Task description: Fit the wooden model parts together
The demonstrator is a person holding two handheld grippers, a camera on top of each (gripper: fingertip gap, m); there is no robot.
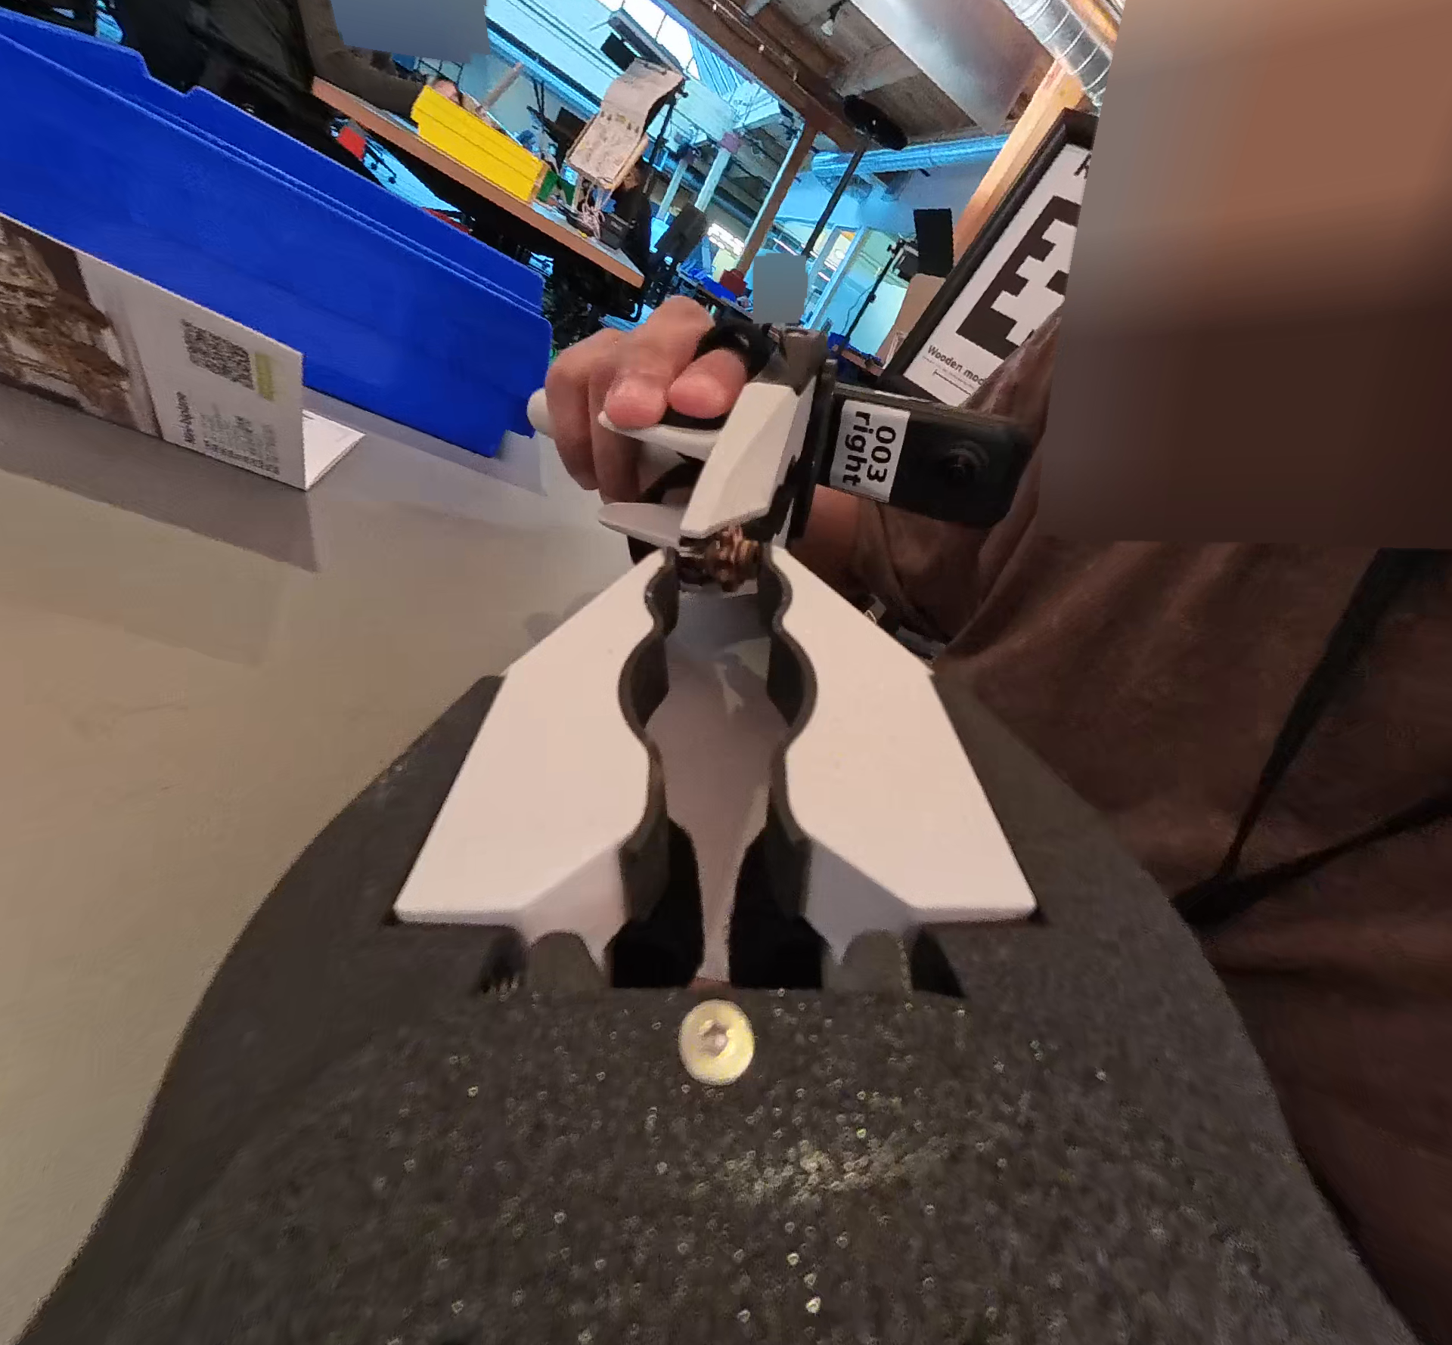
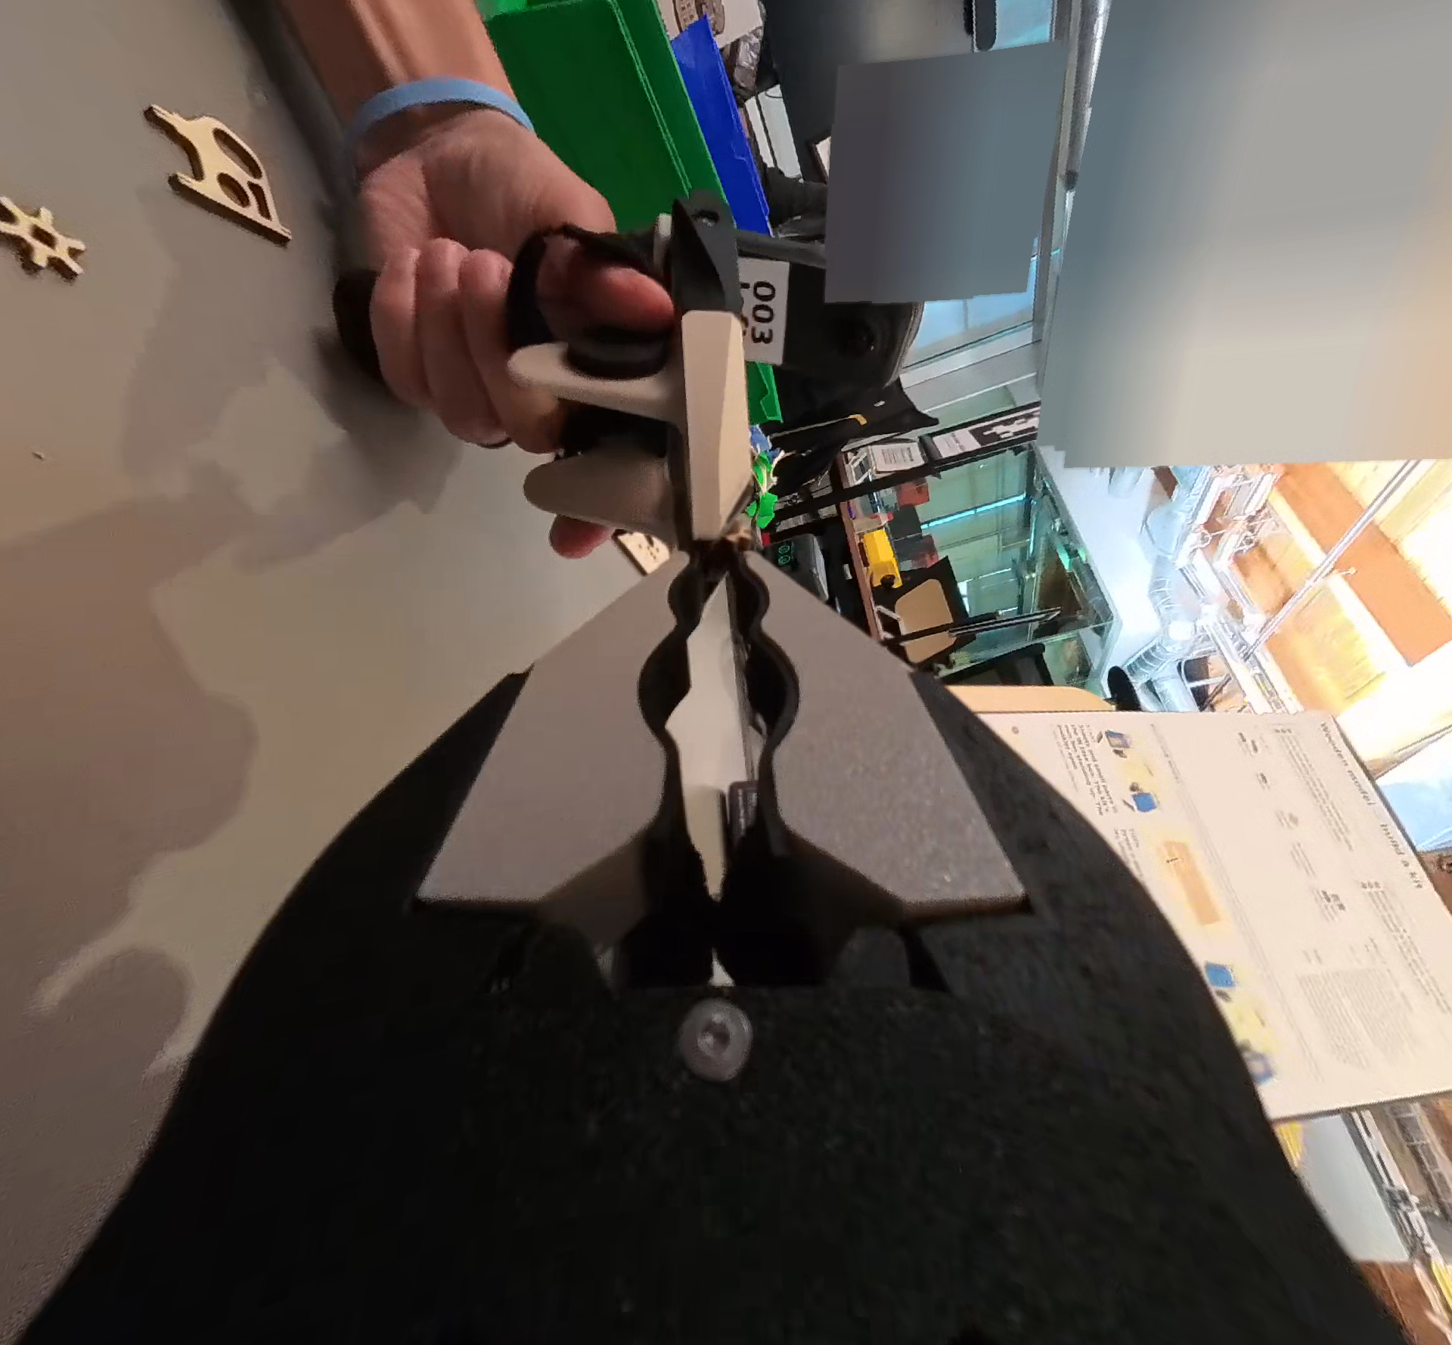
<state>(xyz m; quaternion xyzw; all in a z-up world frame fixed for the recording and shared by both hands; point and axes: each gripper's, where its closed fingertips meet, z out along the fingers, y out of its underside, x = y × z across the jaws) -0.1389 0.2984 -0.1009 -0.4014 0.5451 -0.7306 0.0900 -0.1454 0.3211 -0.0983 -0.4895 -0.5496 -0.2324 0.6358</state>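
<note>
Wooden parts [image 2: 228, 176] beside blue bin [image 1: 259, 239]

You hold a small brown wooden assembly [image 1: 719, 561] pinched between both tongs' tips, up off the table. A flat pale bracket-shaped part [image 2: 224, 172] and a small cog [image 2: 41, 239] lie loose on the table.

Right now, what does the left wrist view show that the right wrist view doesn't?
Only the left wrist view shows the blue bin and the printed box on the grey table. Only the right wrist view shows loose wooden pieces on the table, a green bin and an instruction sheet. Both show the left gripper and right gripper meeting tip to tip on a small wooden part, mostly hidden.
</note>
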